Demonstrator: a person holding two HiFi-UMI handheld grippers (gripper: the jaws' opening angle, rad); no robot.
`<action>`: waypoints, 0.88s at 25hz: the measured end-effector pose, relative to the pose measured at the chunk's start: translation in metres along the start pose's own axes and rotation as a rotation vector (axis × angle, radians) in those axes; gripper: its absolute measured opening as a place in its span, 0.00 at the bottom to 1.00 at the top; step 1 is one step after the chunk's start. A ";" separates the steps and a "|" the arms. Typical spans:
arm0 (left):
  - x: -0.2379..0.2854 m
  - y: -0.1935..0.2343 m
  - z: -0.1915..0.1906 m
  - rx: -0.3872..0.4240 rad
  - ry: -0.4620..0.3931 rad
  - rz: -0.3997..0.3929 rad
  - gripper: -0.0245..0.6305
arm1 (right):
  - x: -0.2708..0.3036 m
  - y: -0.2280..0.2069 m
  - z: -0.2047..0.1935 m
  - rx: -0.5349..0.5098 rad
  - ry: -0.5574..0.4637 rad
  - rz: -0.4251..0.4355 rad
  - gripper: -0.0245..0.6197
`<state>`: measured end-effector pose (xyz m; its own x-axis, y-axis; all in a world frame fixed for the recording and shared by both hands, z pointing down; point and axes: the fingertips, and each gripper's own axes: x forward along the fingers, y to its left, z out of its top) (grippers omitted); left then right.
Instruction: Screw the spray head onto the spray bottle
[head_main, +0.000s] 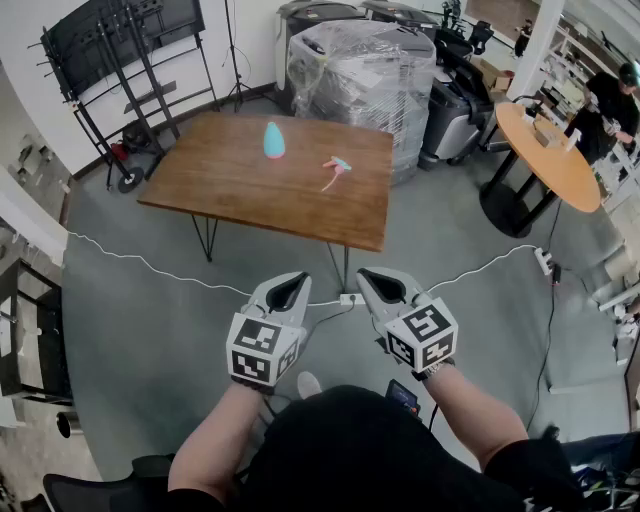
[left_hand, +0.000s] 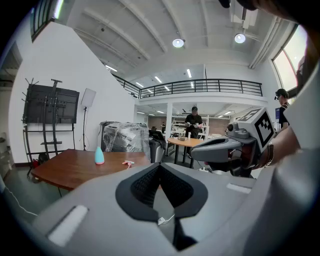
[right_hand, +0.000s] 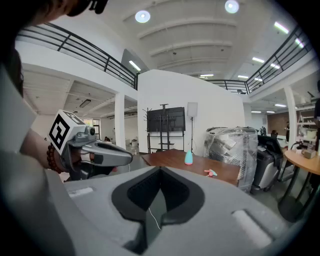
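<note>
Ahead, white floor cable (head_main: 150, 266) crosses before table (head_main: 240, 180) w/ bottle (head_main: 274, 140).

Ahead of you stands a wooden table (head_main: 250, 190), a plastic-wrapped bundle (head_main: 360, 65) behind it, a round table (head_main: 560, 170) to its right.

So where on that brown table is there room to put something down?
Most of the wooden table is bare: the whole left part beside the spray bottle, and the wide near strip in front of the spray head. There is also a gap between those two. It is crowded behind the table, by the plastic-wrapped machines.
</note>
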<state>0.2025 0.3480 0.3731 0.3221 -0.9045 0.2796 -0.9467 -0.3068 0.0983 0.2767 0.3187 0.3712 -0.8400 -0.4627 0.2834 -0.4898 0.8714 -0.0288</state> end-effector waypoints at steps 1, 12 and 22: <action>0.000 0.010 0.002 0.006 0.003 -0.005 0.06 | 0.010 0.001 0.004 -0.005 0.003 0.000 0.02; 0.024 0.091 0.010 0.000 0.030 -0.016 0.06 | 0.090 -0.017 0.022 0.008 0.030 -0.012 0.02; 0.099 0.135 0.012 0.023 0.106 -0.046 0.07 | 0.153 -0.073 0.021 0.064 0.033 -0.008 0.02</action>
<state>0.1065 0.2137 0.4025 0.3624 -0.8534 0.3747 -0.9304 -0.3548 0.0917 0.1791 0.1815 0.3964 -0.8282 -0.4631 0.3156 -0.5114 0.8548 -0.0878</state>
